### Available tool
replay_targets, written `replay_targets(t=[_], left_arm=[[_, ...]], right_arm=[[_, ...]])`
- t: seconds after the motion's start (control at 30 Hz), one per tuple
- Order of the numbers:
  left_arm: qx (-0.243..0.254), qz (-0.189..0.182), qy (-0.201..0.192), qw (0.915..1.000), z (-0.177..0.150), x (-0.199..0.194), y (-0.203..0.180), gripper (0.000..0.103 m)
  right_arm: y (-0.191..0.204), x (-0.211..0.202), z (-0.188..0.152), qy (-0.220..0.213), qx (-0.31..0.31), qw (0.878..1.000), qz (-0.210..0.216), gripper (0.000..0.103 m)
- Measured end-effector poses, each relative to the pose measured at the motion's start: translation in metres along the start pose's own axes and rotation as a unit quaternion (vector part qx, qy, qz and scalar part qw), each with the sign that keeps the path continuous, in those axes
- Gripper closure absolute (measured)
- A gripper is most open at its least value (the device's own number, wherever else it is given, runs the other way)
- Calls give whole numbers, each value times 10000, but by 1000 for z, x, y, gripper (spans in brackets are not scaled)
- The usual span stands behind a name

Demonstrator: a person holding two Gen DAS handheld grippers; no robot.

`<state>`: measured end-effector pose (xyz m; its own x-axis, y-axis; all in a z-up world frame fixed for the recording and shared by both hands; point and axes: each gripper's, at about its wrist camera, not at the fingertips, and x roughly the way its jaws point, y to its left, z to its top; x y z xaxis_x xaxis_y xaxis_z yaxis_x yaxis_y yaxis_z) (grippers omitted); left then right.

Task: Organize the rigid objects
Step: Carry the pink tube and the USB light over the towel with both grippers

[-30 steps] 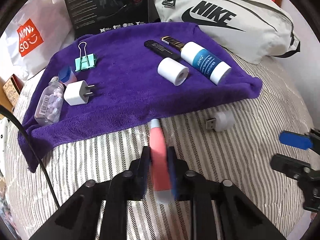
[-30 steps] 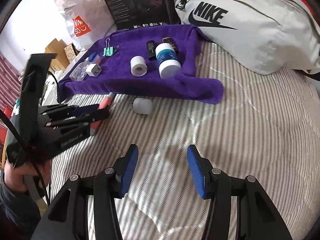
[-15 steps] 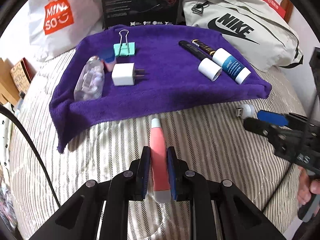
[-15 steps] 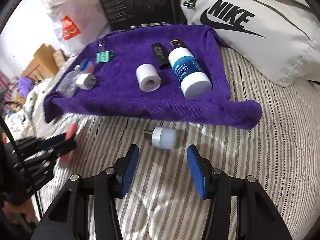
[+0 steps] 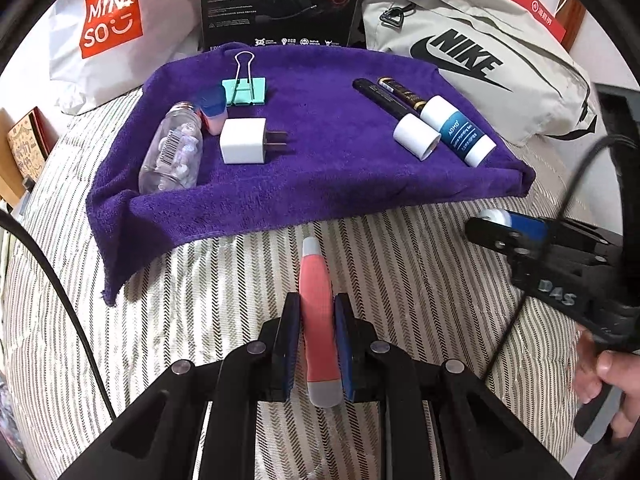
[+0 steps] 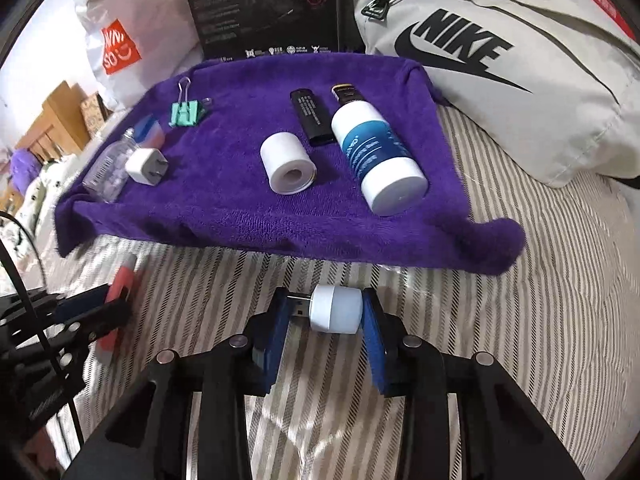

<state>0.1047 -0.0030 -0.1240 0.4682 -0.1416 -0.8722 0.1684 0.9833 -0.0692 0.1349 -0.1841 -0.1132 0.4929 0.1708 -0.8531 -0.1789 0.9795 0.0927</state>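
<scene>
Left wrist view: left tool is closed on a pink pen-shaped item, pads pressed against both its sides, its grey tip pointing toward the far side. Open striped bed lies between the tool and the near edge of the purple towel. On the towel, at left, a clear bottle, a white plug adapter, a small blue-and-pink item and a green binder clip stand close together. At right, a white roll, a black pen and a blue-and-white tube lie side by side. The towel's middle is bare. The right tool enters from the right, near the towel's right corner.

Right wrist view: right tool straddles a white USB light lying on the bed just near of the towel edge. The right pad touches the white body; the left pad sits near the metal plug, contact uncertain, so whether the grip is complete cannot be told. The white roll and tube lie directly beyond. A white Nike bag bounds the far right, a black box the far edge.
</scene>
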Motion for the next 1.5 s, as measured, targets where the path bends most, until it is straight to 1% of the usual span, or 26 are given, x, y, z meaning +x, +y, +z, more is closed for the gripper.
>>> replay_targets(t=[0.13, 0.2, 0.3, 0.37, 0.43, 0.83, 1.03, 1.2, 1.33, 1.5], left_arm=[[-67, -28, -57, 10000, 3, -5, 6, 86], [-97, -36, -81, 9999, 4, -8, 10, 86], [-155, -158, -111, 9997, 6, -14, 17, 86], [-163, -182, -121, 9996, 9, -16, 21, 86], [-177, -170, -142, 9996, 12, -19, 24, 86], [-156, -230, -258, 9993, 31, -35, 30, 86], [-99, -203, -279, 9994, 48, -31, 28, 86], [-56, -210, -295, 9993, 67, -25, 28, 86], [-19, -206, -292, 9994, 83, -16, 26, 86], [-93, -196, -285, 9994, 95, -8, 31, 86]], right_arm=[[-6, -16, 1, -45, -125, 9999, -33, 67], [-9, -21, 1, -43, -121, 9999, 52, 67], [-9, -25, 2, 6, -206, 9997, 125, 67], [-7, -26, 2, 18, -228, 9994, 264, 67], [-3, -26, 3, 47, -301, 9987, 412, 67], [19, -36, 17, -46, -737, 9954, 614, 67], [24, -36, 37, -130, -860, 9937, 711, 67], [26, -32, 62, -222, -929, 9925, 764, 67], [27, -22, 83, -272, -988, 9917, 775, 67], [30, 0, 111, -250, -1080, 9898, 892, 67]])
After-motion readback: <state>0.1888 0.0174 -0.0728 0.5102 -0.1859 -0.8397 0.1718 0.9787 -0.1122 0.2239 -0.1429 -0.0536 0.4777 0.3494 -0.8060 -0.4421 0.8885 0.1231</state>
